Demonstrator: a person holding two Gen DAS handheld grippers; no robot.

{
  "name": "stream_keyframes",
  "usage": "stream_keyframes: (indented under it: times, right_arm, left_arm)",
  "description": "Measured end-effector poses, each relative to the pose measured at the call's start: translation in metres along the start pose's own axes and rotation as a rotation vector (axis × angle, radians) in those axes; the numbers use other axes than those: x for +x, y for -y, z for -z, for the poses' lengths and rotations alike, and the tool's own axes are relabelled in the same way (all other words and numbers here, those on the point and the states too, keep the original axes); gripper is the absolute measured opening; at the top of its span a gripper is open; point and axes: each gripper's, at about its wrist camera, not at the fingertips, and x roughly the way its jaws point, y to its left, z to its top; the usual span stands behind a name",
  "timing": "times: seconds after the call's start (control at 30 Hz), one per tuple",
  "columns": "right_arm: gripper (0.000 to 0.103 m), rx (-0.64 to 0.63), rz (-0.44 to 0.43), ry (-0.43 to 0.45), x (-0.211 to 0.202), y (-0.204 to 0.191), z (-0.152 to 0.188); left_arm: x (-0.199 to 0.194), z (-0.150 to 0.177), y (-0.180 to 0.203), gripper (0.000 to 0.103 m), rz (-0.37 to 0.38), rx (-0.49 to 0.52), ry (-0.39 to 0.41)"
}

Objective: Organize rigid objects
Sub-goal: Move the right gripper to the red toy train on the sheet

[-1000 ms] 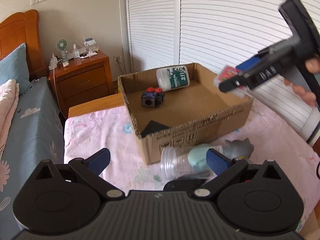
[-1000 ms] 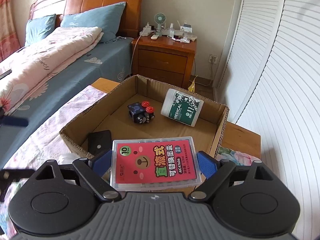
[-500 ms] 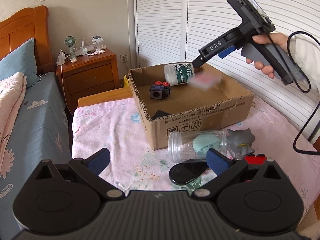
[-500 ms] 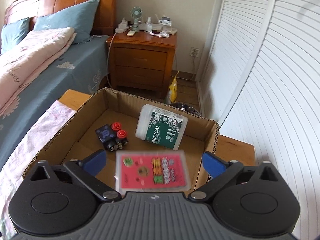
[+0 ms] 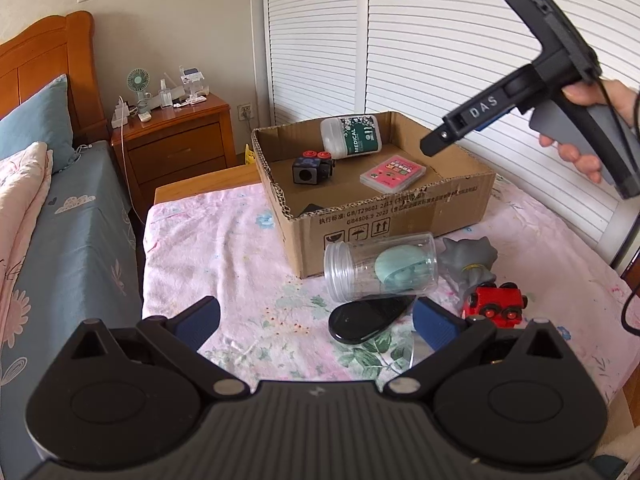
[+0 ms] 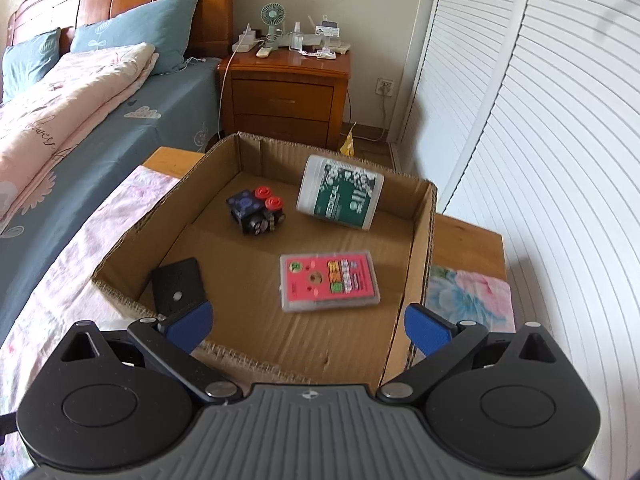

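Note:
An open cardboard box [image 5: 400,216] [image 6: 420,240] holds a pink card case [image 5: 392,172] [image 6: 329,282], a white and green medical bottle [image 5: 351,137] [image 6: 340,197], a black cube toy with red knobs [image 5: 312,166] [image 6: 258,212] and a flat black piece [image 6: 178,286]. My right gripper [image 6: 306,326] is open and empty above the box's near edge; it also shows in the left wrist view [image 5: 434,146]. My left gripper [image 5: 316,322] is open and empty above the floral cloth. Before it lie a clear jar [image 5: 380,270], a black disc [image 5: 368,318], a grey figure [image 5: 472,258] and a red toy train [image 5: 494,304].
The table carries a pink floral cloth [image 5: 224,264]. A bed [image 6: 80,112] lies to the left with a wooden nightstand [image 6: 288,96] behind the box. White louvred doors [image 6: 540,120] stand on the right. A hand [image 5: 584,96] holds the right gripper.
My right gripper opened and let go of the pink card case, which dropped onto the box floor. The left gripper drew back, bringing the disc and red train into view.

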Motion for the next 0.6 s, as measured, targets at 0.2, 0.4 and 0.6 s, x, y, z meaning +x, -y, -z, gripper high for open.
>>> stream_keyframes:
  times: [0.2,0.4,0.6]
  right_arm:
    - [0.103,0.050,-0.003,-0.054,-0.010,-0.015,0.040]
    - [0.103,0.095,-0.037,-0.177,0.002,-0.041,0.081]
    - [0.103,0.136,-0.028,-0.228,0.014,-0.063,0.104]
  left_arm:
    - [-0.005,0.010,0.003,0.102,0.006,-0.011,-0.011]
    - [-0.008,0.021,0.003,0.102,0.004,-0.027,-0.026]
    - [-0.012,0.027,0.004,0.102,-0.004,-0.031,-0.031]
